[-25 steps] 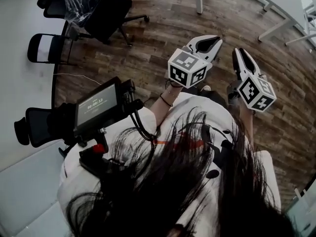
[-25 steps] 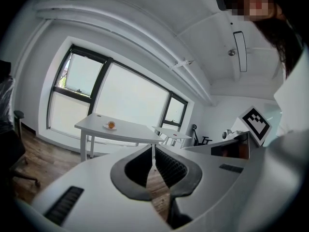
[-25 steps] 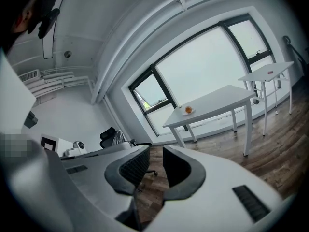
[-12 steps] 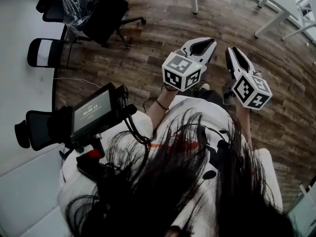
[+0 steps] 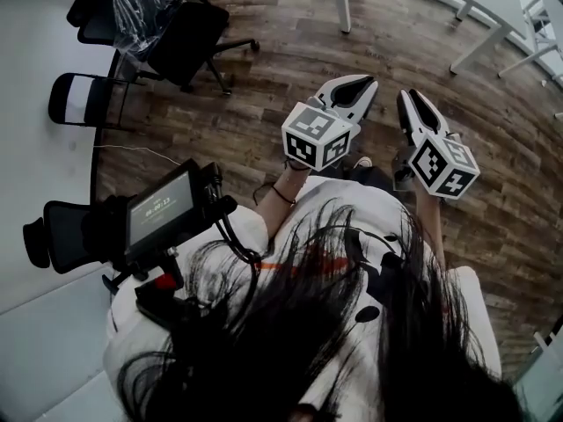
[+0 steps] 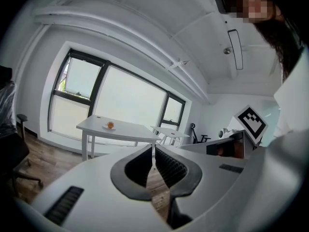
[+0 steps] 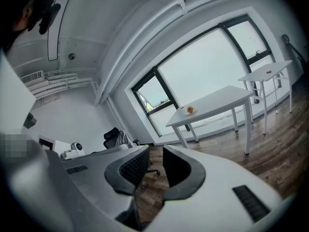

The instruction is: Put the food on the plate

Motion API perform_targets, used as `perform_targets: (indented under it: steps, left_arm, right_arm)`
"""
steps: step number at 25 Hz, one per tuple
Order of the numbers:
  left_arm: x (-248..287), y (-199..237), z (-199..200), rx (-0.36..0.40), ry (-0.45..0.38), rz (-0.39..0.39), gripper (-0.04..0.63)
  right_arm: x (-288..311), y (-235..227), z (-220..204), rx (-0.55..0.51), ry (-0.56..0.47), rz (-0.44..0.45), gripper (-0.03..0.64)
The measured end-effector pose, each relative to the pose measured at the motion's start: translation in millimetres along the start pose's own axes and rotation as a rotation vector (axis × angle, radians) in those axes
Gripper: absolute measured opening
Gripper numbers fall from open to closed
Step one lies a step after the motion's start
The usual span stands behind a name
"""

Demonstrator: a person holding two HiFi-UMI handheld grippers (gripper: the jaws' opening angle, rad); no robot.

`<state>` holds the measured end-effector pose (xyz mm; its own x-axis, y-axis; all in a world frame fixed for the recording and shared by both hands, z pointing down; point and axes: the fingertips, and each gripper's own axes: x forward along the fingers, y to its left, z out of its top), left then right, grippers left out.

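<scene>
Head view: a person (image 5: pixel 352 209) is standing on a wooden floor (image 5: pixel 264 112), holding both grippers out at 12 to 1 o'clock of the dark hair (image 5: pixel 308 341).
Left gripper (image 5: pixel 369 83): is pointing toward 1 o'clock, its jaws pressing together at the tips, with nothing sitting between them.
Right gripper (image 5: pixel 405 97): is hanging just beside the left one, its jaws drawn fully in, a thin slit between them showing only floor.
Food (image 6: pixel 110 125): a small orange piece is sitting far off at 10 o'clock of the left jaws. In the right gripper view it is lying at 1 o'clock of the right jaws, well apart from both grippers.
Plate (image 6: pixel 104 127): a pale dish is lying under the food, though it is showing too small to be sure.
Table (image 6: pixel 130 130): white, is standing by the big window (image 6: pixel 125 98) and bearing the plate.
Chairs (image 5: pixel 189 29): black office chairs are standing at 10 o'clock in the head view.
Screen (image 5: pixel 161 206): a small lit display is hanging at 9 o'clock, just beside the person's shoulder.
</scene>
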<state>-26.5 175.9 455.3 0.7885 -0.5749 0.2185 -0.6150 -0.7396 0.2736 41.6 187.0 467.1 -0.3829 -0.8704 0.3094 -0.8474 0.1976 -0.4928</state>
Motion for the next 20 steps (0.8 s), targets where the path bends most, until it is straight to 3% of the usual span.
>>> perform_targets:
  steps: [13, 20]
  left_arm:
    - [-22.5, -8.1, -2.2, -0.007, -0.025, -0.001, 0.006]
    - [-13.5, 2.2, -5.9, -0.003, 0.007, -0.018, 0.006]
  right_arm:
    - [-14.5, 16.6, -10.4, -0.024, 0.005, -0.003, 0.095]
    - [0.3, 12.8, -8.4, -0.009, 0.015, -0.011, 0.095]
